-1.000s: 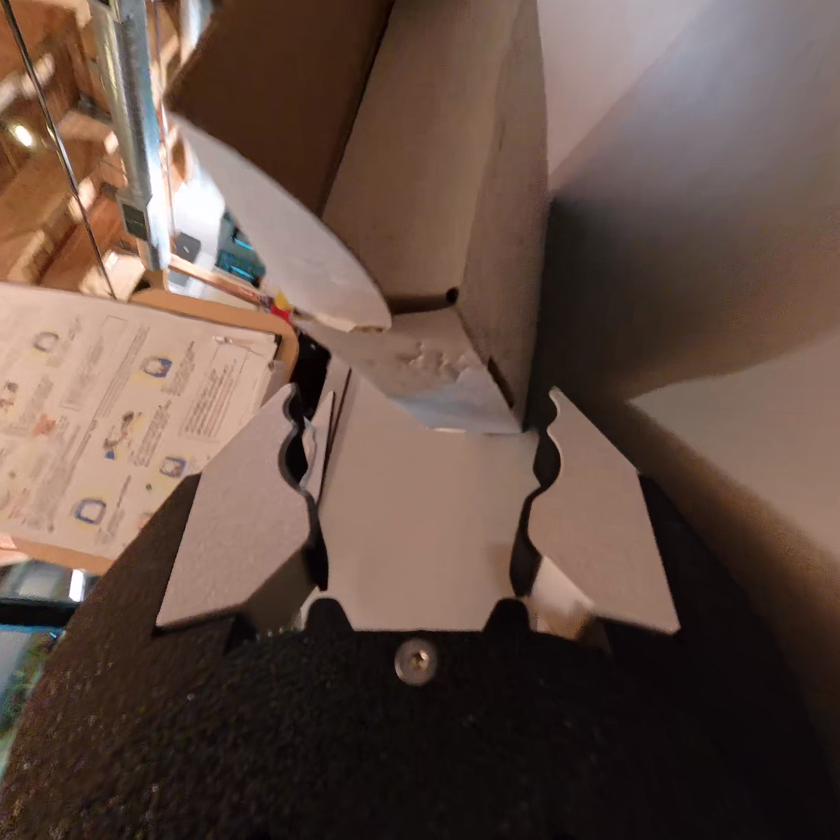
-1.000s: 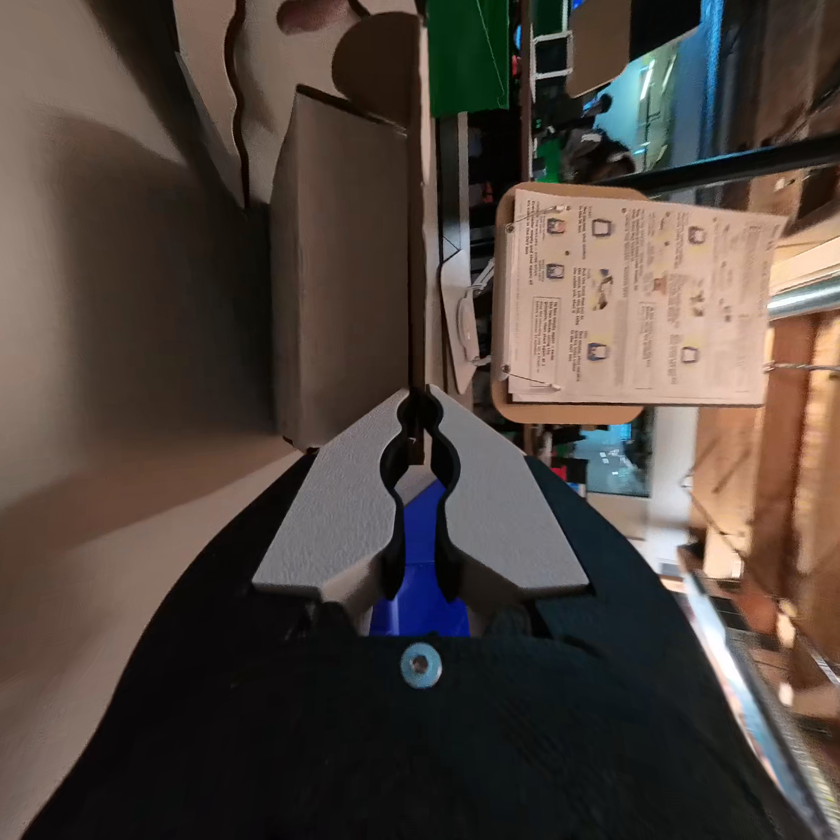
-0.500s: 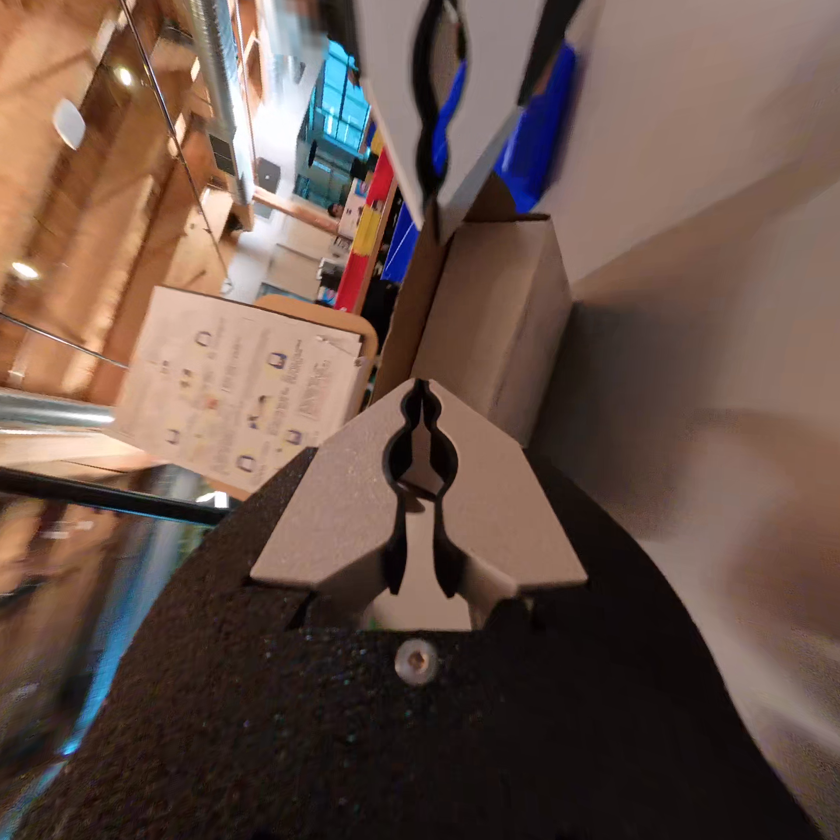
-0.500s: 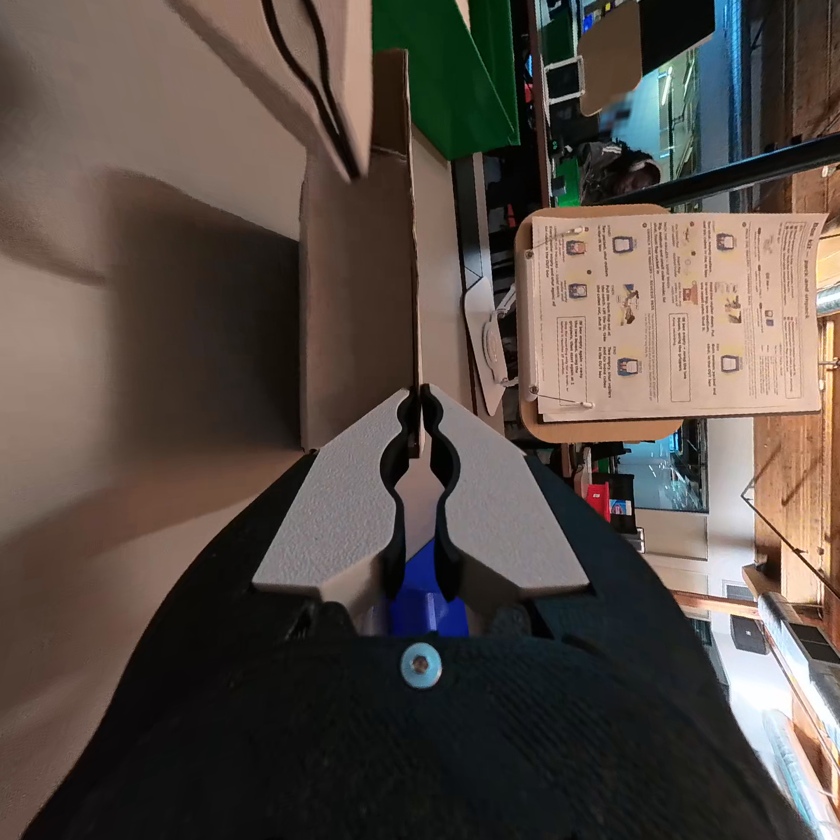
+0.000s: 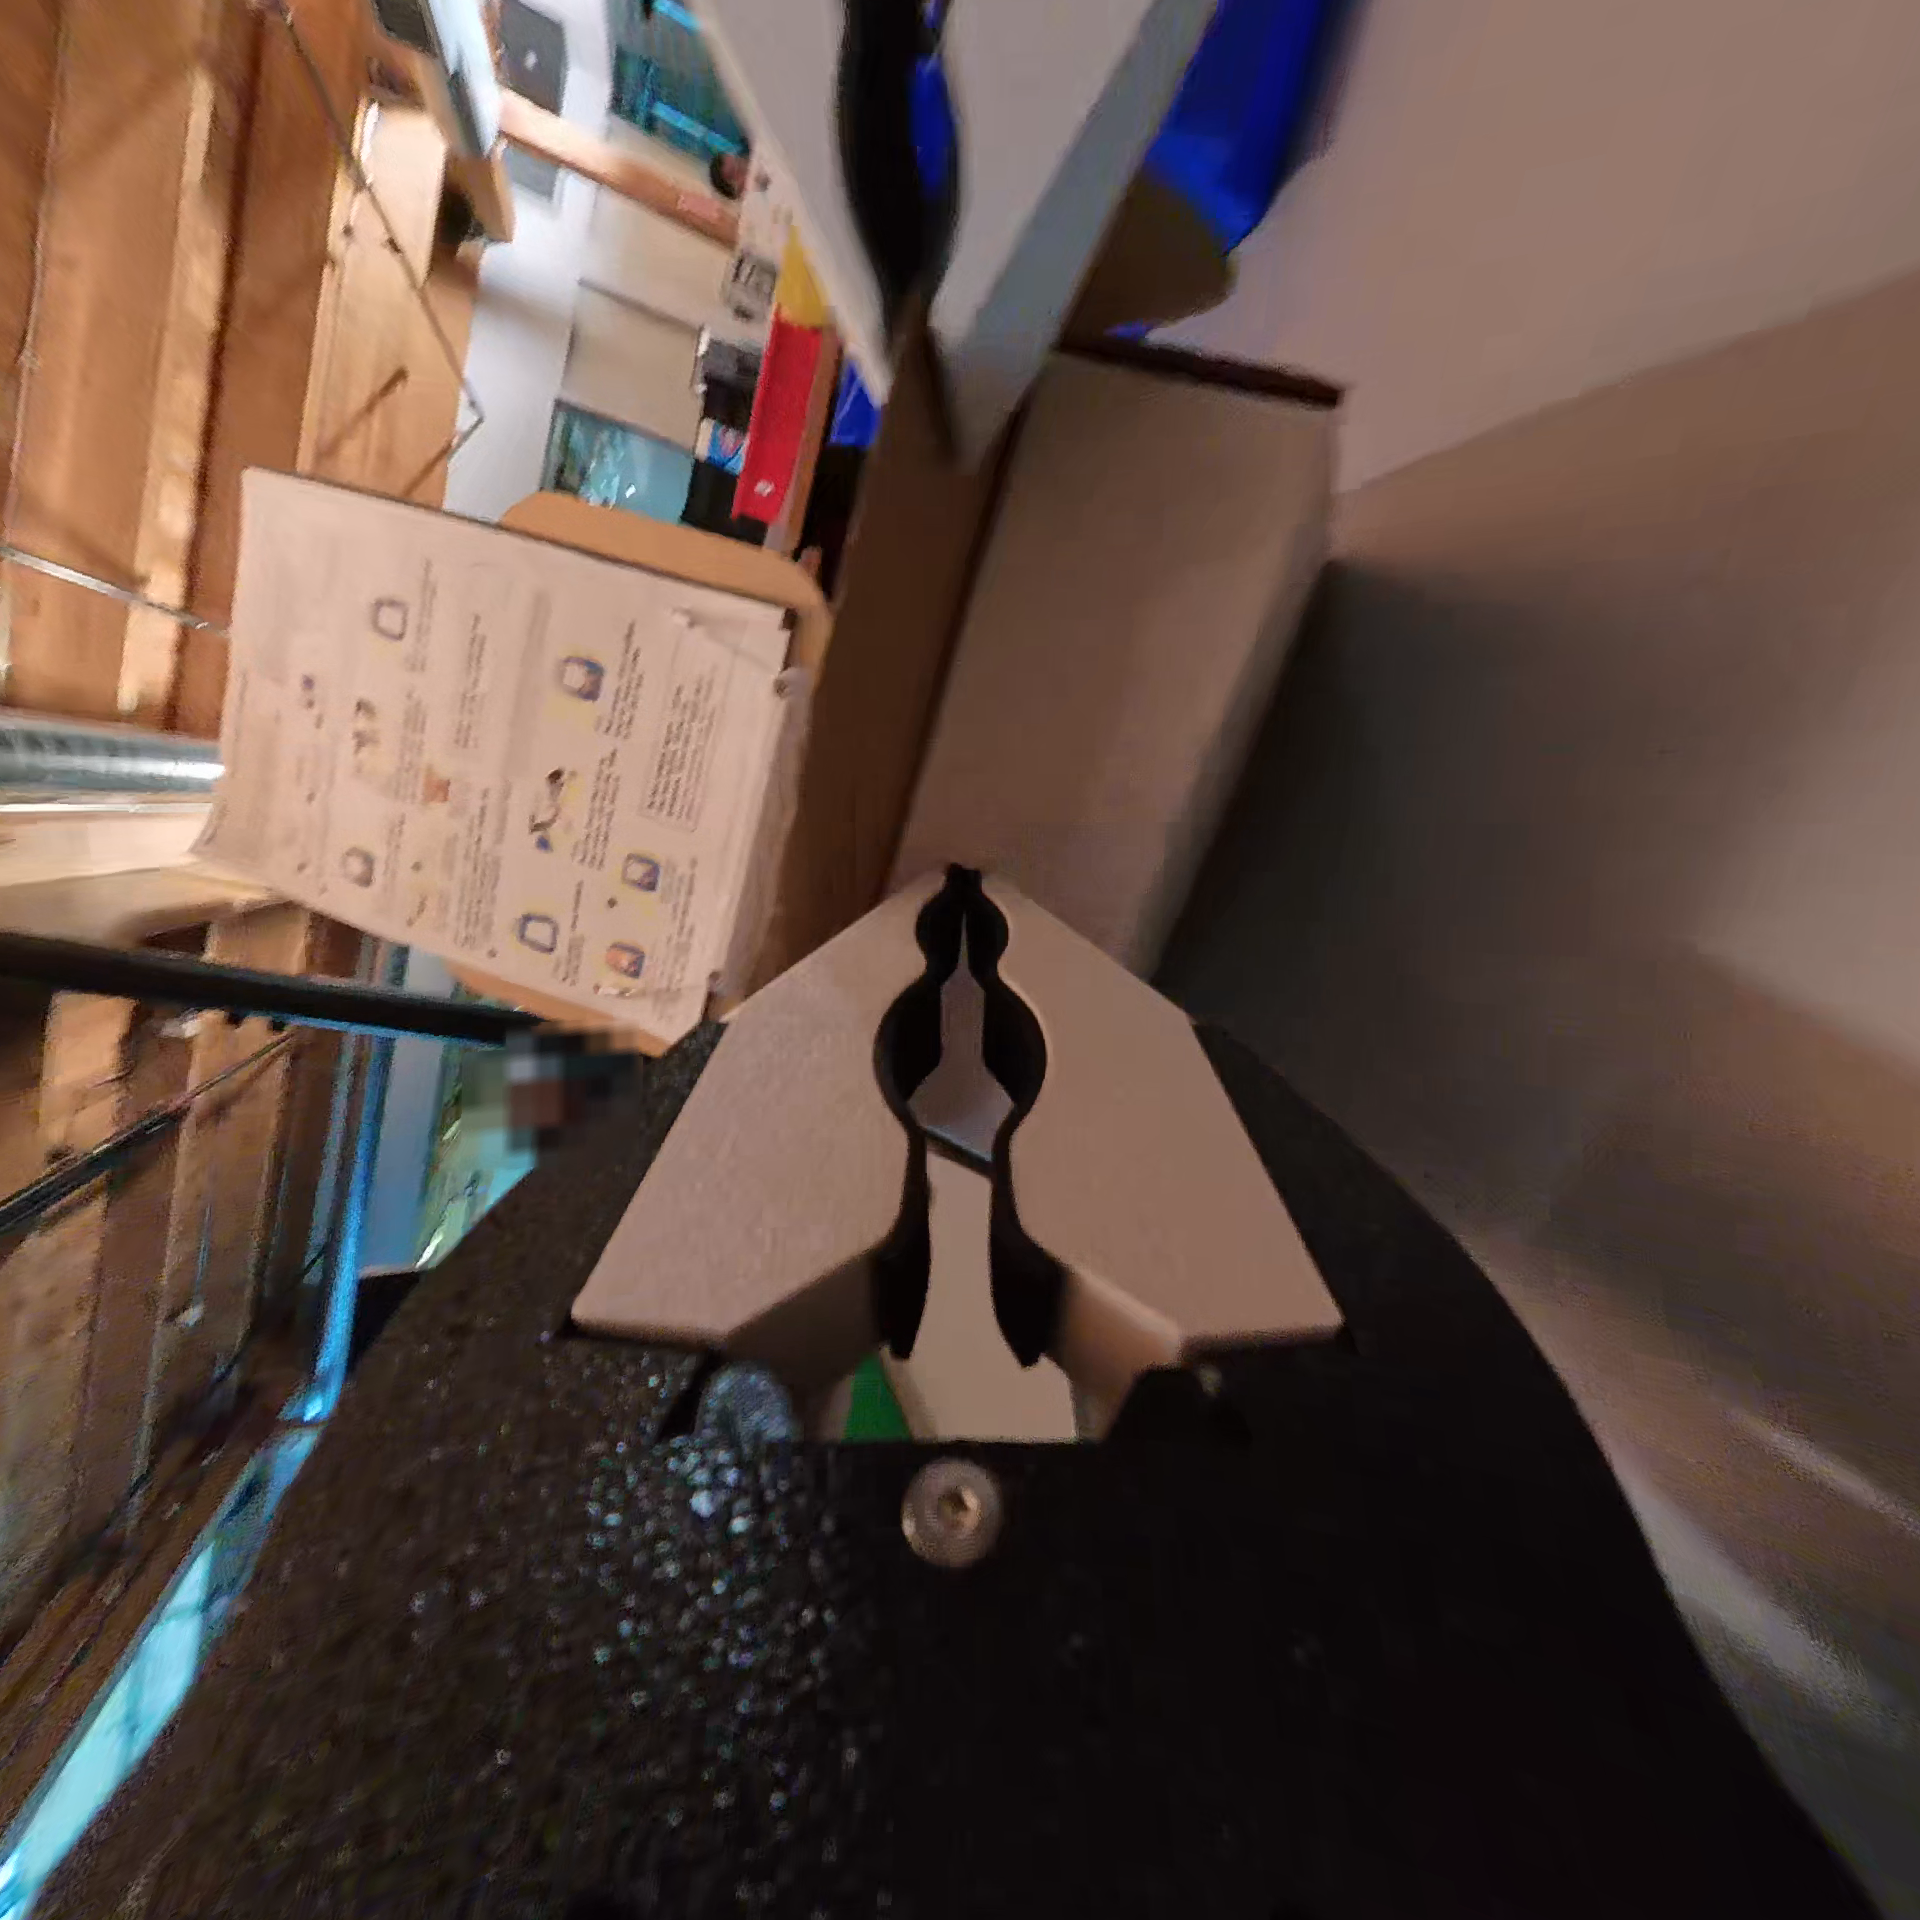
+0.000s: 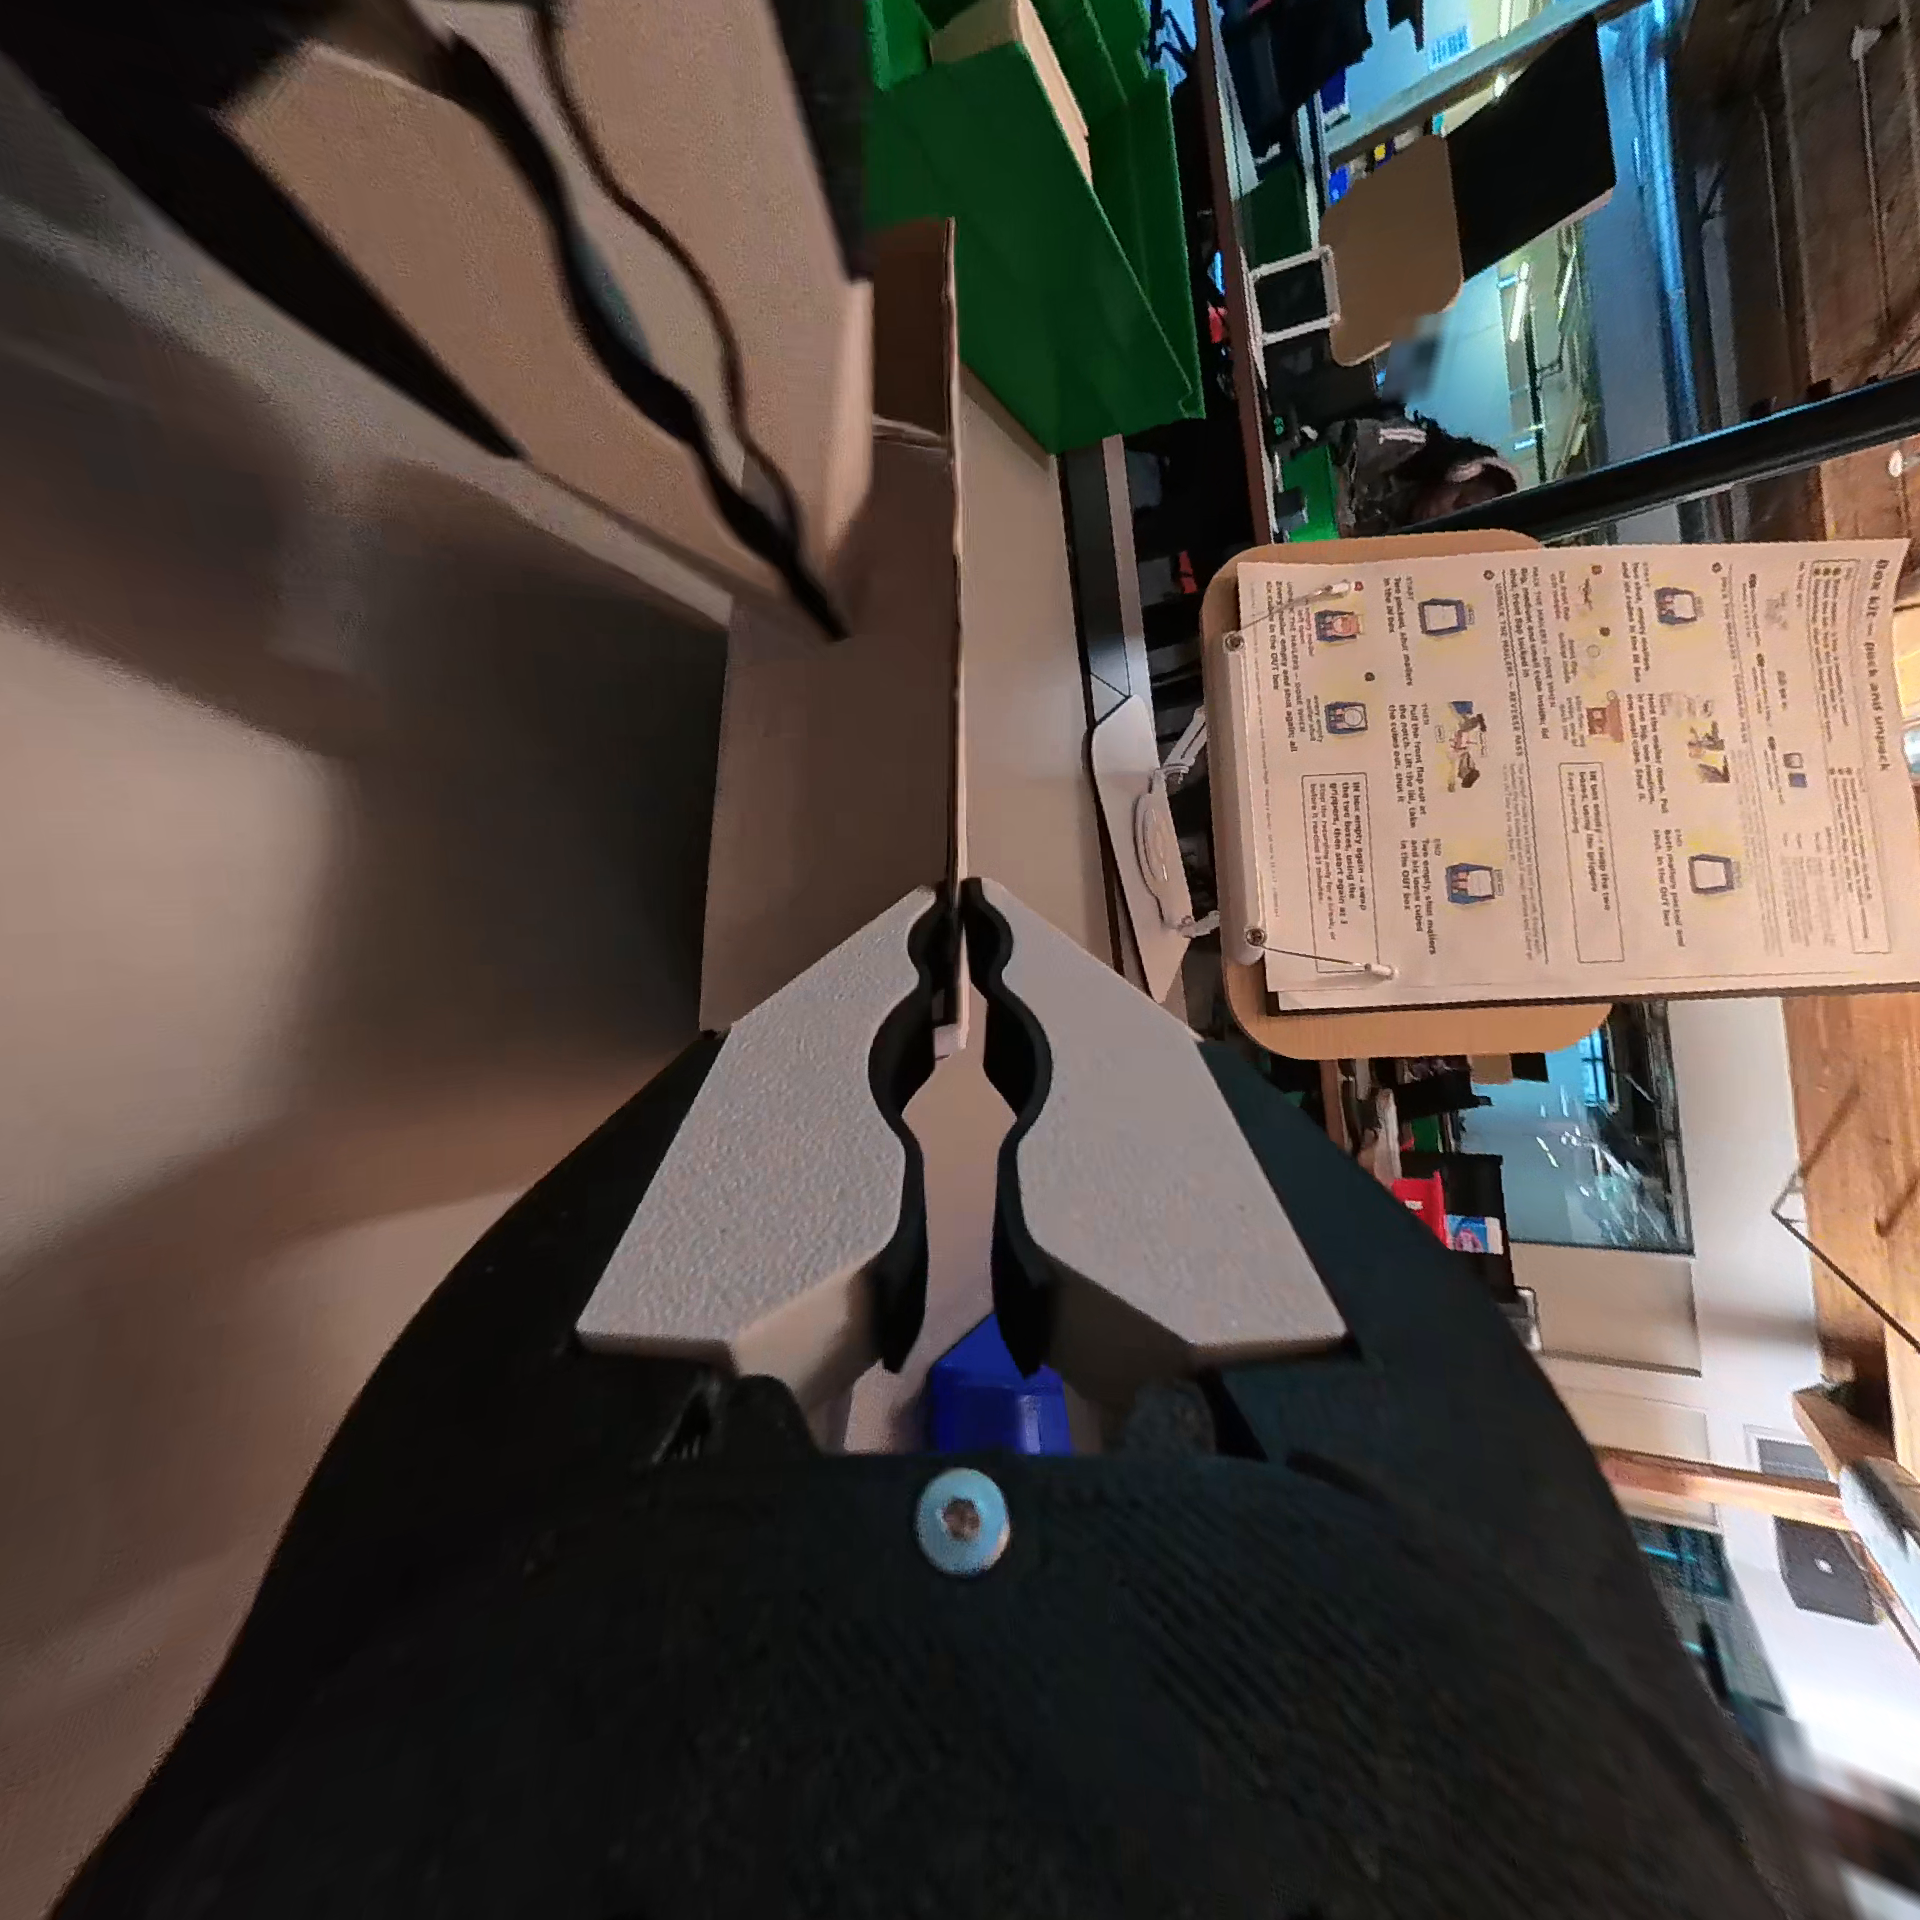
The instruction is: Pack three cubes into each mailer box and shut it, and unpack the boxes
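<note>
desk: pale, smooth surface (image 6: 187, 831), seen edge-on and tilted in both wrist views
mailer box: brown cardboard (image 5: 1122, 665), its side resting on the desk, a flap standing up along one edge
green bin: on the desk beyond the box (image 6: 1039, 260)

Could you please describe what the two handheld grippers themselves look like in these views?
Both match: the left gripper and right gripper have pale grey, wedge-shaped fingers with wavy black inner pads, on a rough black body with one silver screw. No cables or sleeves show.
</note>
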`<state>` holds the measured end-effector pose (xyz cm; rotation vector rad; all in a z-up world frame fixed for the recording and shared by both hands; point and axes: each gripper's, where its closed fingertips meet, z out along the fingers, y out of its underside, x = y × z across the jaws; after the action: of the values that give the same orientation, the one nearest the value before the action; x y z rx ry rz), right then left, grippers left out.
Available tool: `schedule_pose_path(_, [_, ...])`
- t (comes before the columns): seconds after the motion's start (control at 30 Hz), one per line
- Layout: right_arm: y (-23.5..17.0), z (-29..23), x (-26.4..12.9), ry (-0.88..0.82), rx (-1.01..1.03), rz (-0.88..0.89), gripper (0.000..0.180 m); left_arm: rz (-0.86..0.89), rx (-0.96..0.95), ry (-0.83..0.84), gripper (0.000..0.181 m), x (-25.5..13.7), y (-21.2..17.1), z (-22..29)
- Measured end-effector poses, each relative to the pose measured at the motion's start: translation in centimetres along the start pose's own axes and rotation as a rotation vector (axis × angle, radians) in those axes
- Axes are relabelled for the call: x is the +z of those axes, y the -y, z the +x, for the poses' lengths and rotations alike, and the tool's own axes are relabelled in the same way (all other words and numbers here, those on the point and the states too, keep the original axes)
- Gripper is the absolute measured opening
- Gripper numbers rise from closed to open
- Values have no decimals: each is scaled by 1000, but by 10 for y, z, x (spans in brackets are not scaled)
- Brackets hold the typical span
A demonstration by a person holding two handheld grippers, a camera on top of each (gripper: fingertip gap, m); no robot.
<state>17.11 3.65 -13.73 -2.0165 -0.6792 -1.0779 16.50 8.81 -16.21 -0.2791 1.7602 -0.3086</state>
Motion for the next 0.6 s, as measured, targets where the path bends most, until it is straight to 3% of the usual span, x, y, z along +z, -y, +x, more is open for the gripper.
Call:
schedule_pose_path(0.1, [0,-3,-1,11,11,6,0,-44,58,27,0,11,-9,-1])
schedule_pose_path(0.2, [-6,0,4,-7,8,-3,0,-84,104,-133,0,20,-15,42])
schedule_pose_path(0.3, [-5,7,3,-7,43,32,0,-39,147,-98,0,20,-9,50])
schedule_pose_path(0.43, [-7,15,4,-35,16,45,0,18,-32,-16,0,14,3,13])
schedule_pose_path(0.5, [-6,22,6,-52,11,49,0,-57,-61,19,0,23,-15,-2])
schedule_pose_path(0.6, [-7,39,10,-83,1,40,0,-177,-102,-94,0,39,-46,14])
